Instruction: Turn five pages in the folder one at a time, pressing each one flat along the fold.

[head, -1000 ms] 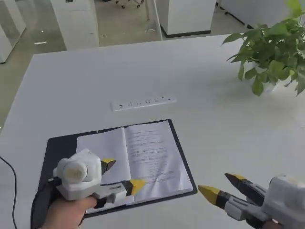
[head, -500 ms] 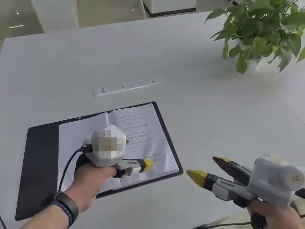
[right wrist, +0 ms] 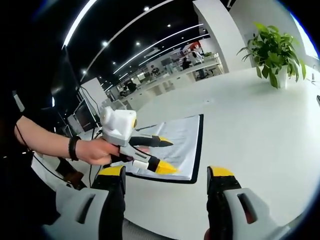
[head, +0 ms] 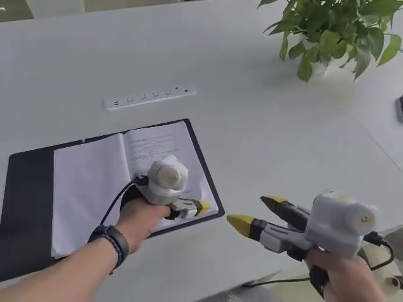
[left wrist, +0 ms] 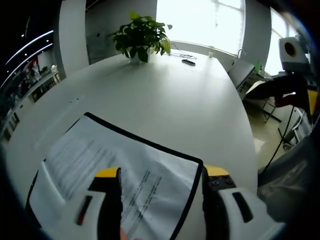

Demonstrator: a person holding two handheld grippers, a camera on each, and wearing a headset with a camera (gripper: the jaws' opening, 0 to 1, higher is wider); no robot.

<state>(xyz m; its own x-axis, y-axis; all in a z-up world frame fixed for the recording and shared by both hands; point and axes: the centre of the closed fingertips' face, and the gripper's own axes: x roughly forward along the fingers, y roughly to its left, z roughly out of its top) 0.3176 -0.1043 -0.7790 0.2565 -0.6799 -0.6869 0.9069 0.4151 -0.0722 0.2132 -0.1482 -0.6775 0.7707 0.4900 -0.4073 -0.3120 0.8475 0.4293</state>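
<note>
Folder lies open on the white tabletop, toward the left, with the printed right page facing up. Left gripper is at that page's near right corner, jaws apart. In the left gripper view one jaw stands over the paper and the other past the black cover edge. Cannot tell whether it touches the paper. Right gripper is over bare tabletop right of the folder, jaws spread and holding nothing. Power strip lies beyond the folder. Potted plant stands at the far right.
</note>
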